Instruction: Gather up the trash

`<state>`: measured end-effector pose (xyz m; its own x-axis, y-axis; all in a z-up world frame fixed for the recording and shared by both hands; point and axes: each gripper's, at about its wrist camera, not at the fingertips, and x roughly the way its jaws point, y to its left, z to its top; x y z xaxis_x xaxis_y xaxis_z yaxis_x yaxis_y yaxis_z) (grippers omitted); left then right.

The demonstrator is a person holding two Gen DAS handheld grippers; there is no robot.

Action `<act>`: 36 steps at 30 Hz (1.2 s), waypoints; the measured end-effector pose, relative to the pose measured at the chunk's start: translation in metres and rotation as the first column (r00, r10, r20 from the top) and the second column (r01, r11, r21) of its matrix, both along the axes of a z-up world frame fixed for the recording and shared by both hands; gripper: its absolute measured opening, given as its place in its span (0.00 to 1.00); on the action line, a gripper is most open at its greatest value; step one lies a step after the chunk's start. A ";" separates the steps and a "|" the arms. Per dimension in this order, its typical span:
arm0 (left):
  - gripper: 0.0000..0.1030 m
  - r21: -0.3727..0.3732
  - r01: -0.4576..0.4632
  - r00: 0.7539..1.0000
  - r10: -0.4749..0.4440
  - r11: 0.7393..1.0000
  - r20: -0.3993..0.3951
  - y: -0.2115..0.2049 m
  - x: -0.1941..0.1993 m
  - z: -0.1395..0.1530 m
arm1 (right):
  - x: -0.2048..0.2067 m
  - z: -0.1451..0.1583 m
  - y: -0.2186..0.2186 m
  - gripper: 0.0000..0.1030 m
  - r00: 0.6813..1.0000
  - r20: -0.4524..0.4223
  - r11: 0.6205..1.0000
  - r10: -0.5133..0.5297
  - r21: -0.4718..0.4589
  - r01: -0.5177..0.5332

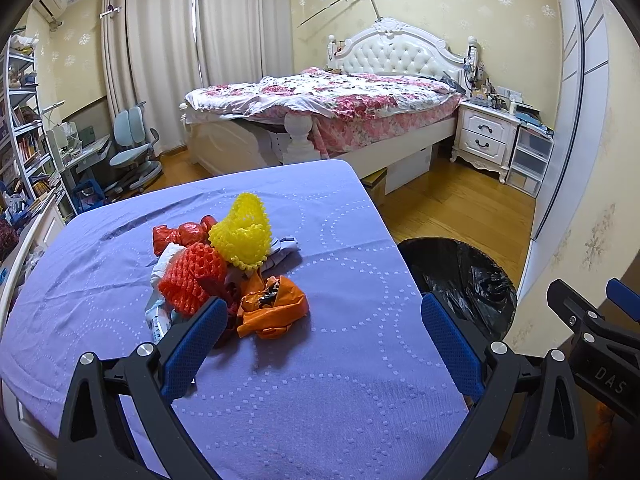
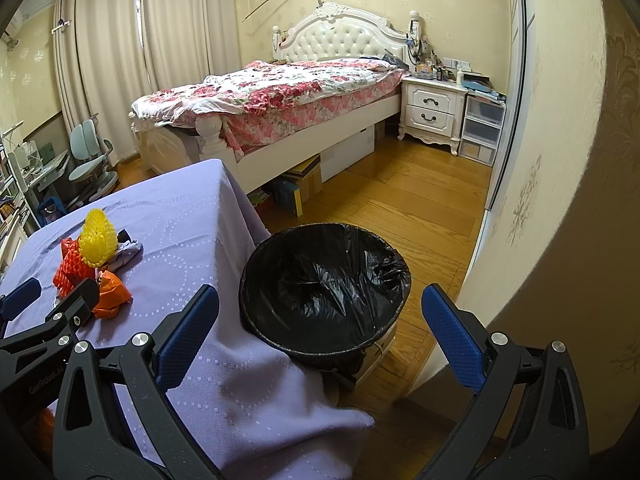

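Trash (image 1: 228,272) heaped on purple tablecloth (image 1: 320,380); bedroom, wood floor (image 2: 400,208).

Beyond the table you see a bed (image 1: 340,108) with a floral quilt (image 1: 320,94) and a white tufted headboard (image 1: 390,54). A white nightstand (image 2: 432,110) stands at its head corner, clear plastic drawers (image 2: 482,128) just beside it. Beige curtains (image 1: 168,52) cover the far wall, with a pale green desk chair (image 1: 134,144) and a bookshelf (image 1: 22,128) at the left edge
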<state>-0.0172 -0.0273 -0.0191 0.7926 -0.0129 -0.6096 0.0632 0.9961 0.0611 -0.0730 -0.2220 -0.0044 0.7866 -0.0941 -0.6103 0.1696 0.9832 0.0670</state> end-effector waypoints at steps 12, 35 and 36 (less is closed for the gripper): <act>0.93 -0.014 0.006 0.999 -0.007 1.000 -0.048 0.013 -0.001 -0.004 | -0.002 -0.006 0.005 0.96 1.000 -0.010 1.000 0.020 -0.001 -0.020; 0.69 -0.005 -0.260 0.939 0.252 0.965 -0.232 0.147 0.011 -0.037 | 0.039 -0.033 0.099 0.74 0.966 -0.142 0.976 0.218 0.031 -0.215; 0.69 -0.004 -0.266 0.937 0.257 0.964 -0.237 0.149 0.013 -0.038 | 0.041 -0.035 0.097 0.74 0.965 -0.147 0.976 0.219 0.033 -0.216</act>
